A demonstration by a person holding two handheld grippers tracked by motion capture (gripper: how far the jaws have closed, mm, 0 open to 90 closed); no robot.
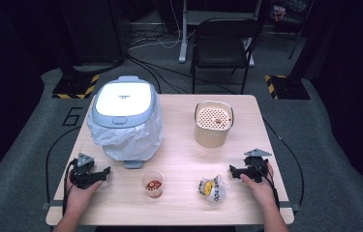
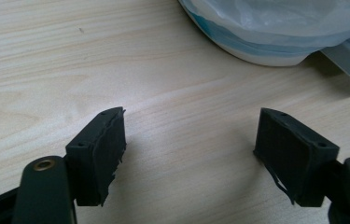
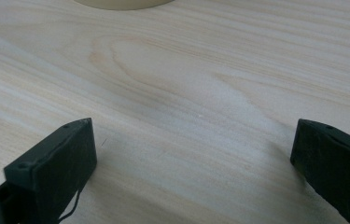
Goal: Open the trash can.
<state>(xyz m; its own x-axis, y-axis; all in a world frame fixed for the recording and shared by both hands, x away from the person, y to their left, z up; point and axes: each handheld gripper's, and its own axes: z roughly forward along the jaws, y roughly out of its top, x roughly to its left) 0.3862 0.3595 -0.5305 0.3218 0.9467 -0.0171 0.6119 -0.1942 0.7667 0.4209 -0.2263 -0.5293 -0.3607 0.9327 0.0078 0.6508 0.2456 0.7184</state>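
Okay, I've got both tools resting low on the light wooden table (image 1: 179, 203) with jaws spread and nothing between them: left tool (image 1: 105, 171) near the front-left edge, right tool (image 1: 232, 170) near the front-right. Closest things: small clear plastic cup with red bits inside (image 1: 153, 183) right of the left tool, crumpled clear wrapper with yellow print (image 1: 212, 188) just left of the right tool. Behind sit a white-lidded bin lined with a clear bag (image 1: 126, 118) and a beige round container with a perforated top (image 1: 213, 123).
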